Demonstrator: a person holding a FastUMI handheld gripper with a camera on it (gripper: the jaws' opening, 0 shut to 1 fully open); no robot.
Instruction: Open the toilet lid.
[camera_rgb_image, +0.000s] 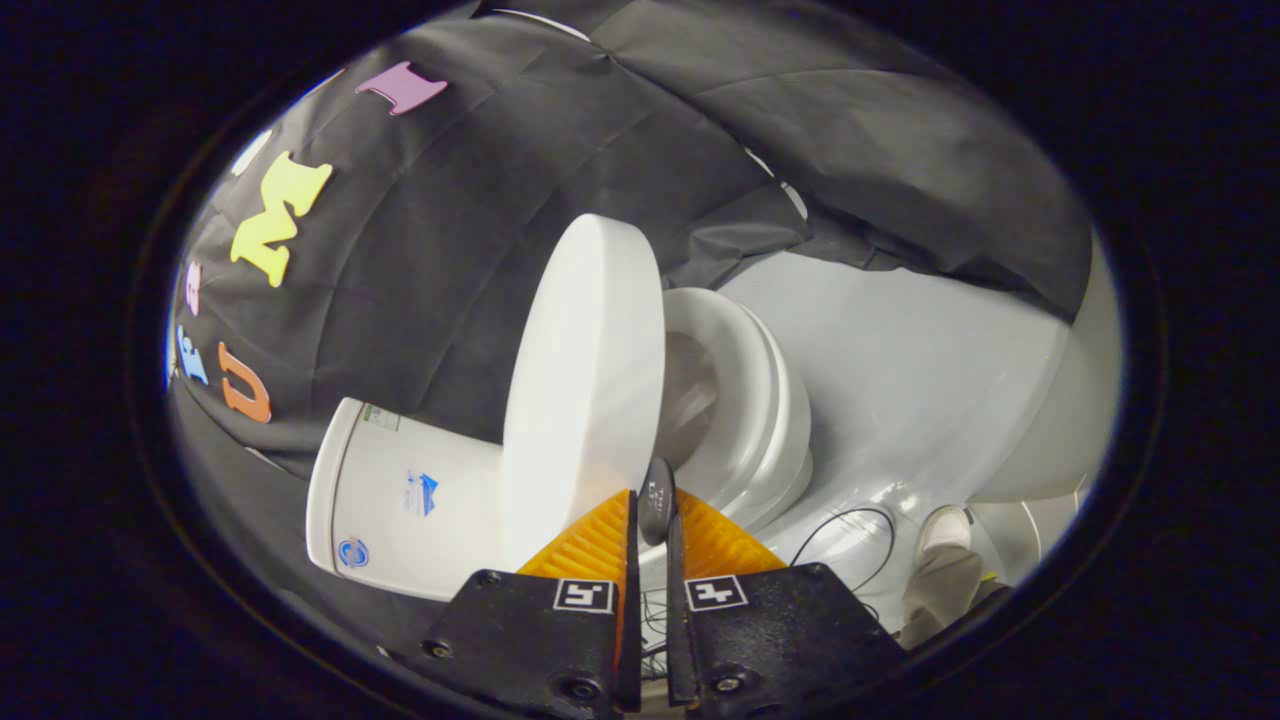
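Observation:
The white toilet lid (585, 370) is lifted well off the seat (745, 400), with a wide gap between them that shows the bowl's inside. My gripper (650, 500) is at the lid's front rim. Its fingers are drawn close together, and the lid's thin edge runs down into the narrow slot between them. The white tank (410, 500) lies behind the lid, on the side away from the seat.
Black cloth walls stand close behind the tank and around the toilet. A pale glossy floor (900, 360) spreads beyond the bowl. A thin black cable (850, 530) loops on it near the fingers, and a person's shoe (945, 530) stands beside it.

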